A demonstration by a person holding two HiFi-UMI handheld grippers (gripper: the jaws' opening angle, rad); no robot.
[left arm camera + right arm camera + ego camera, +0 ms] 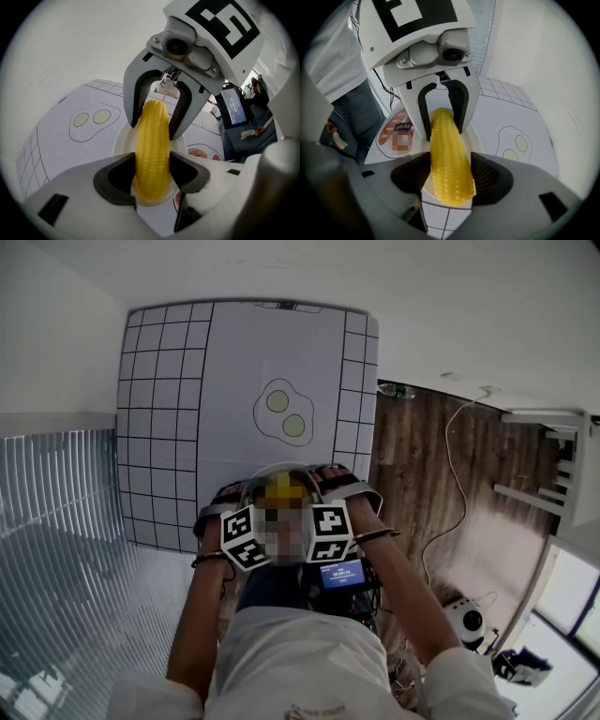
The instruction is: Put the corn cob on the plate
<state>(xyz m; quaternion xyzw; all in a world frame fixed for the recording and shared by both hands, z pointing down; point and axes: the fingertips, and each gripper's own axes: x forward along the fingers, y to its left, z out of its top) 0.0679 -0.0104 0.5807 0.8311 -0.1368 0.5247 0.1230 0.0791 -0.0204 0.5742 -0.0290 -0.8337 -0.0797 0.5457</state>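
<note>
Left tongs (152, 176) and right tongs (450, 176), tilted steeply down, both clamp the corn cob (152, 136).

White printed mat (234, 362) with grid border, bearing a double-yolk fried-egg drawing (284, 412) and a bread drawing (389, 132); wooden floor (422, 465) alongside.

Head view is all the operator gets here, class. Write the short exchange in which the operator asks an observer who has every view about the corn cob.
Operator: Is the corn cob gripped?
Observer: Yes. The left gripper holds one end, with its jaws pressed on both sides.
Operator: And the right gripper?
Observer: It clamps the other end, facing the left one.
Operator: What is under the cob?
Observer: The white plate is right beneath it. I cannot tell whether the cob touches it.
</note>
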